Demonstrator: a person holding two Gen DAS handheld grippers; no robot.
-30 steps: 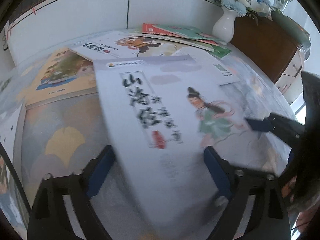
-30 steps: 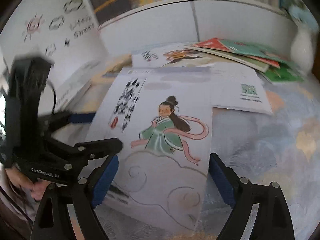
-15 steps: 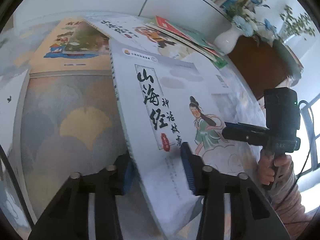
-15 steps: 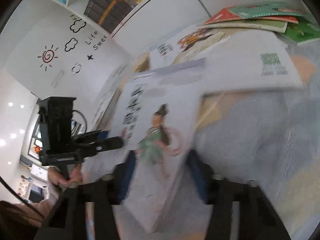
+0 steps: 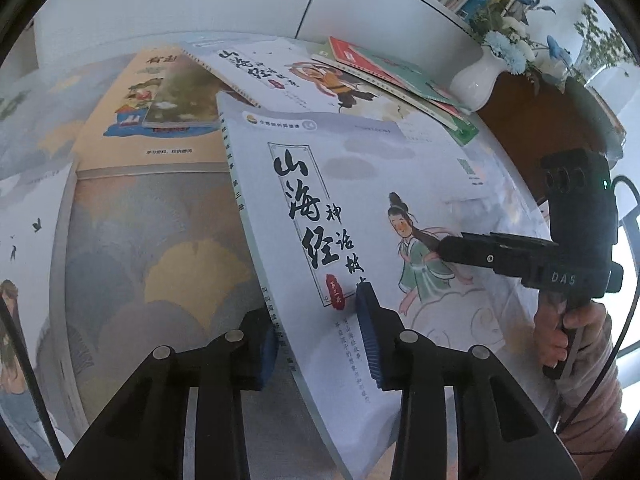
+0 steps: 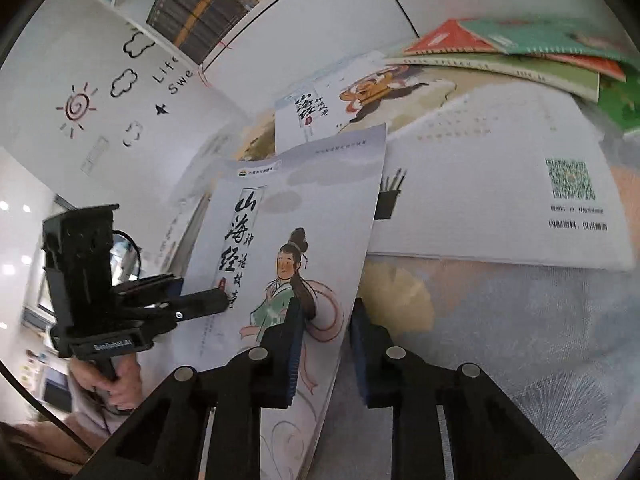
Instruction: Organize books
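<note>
Now both tongs, left (image 5: 320, 328) & right (image 6: 324, 344), clamp the tilted white book (image 5: 340, 216).

We see a thin pale grey-white paperback book (image 5: 320, 216) with bold black brush lettering down its cover and a drawn figure in a green robe, tilted up off the table. Behind it lies a similar white book (image 5: 280, 76) showing an orange-brown monkey figure, flat and partly overlapped. To the side rests a yellow-orange book (image 5: 148, 112) with a landscape picture. Beneath the raised book's far edge lies a white booklet (image 6: 500, 184) face down, a green code square printed on it. Further back, red and green thin books (image 6: 520, 48) lie fanned in a loose pile.
</note>
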